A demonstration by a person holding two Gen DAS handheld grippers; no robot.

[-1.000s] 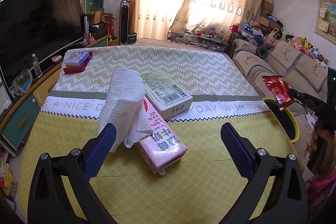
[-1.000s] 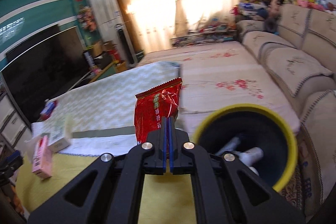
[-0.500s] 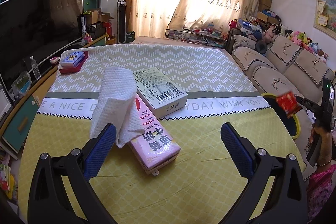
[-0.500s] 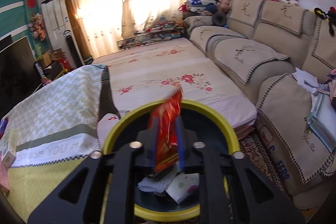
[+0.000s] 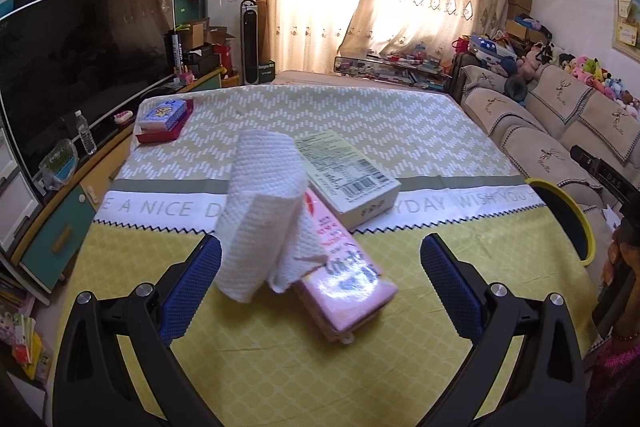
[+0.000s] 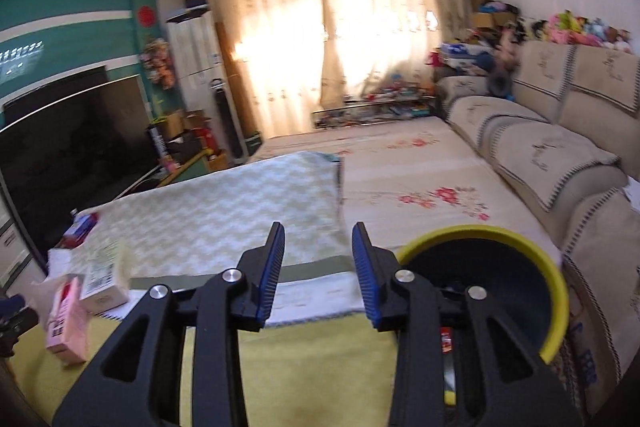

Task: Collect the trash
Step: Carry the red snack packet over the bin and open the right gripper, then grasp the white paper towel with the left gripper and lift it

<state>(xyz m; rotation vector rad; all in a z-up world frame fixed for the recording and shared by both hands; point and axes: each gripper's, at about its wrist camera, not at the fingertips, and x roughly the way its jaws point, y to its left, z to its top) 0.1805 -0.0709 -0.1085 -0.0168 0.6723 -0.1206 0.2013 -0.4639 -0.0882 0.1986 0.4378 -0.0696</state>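
The left gripper (image 5: 320, 269) hangs with its jaws spread wide and empty; just ahead, between its fingers, a crumpled white embossed paper towel (image 5: 264, 211) leans on a pink rectangular drink carton (image 5: 340, 279), with a flat cream cardboard box (image 5: 348, 175) lying beyond. The towel looks feather-light and soft, likely to crush under the pads, so a pinch across its thick folded middle seems safest. The right gripper (image 6: 318, 267) has just been opening and holds nothing; the yellow-rimmed dark round bin (image 6: 552, 275) sits to its right.
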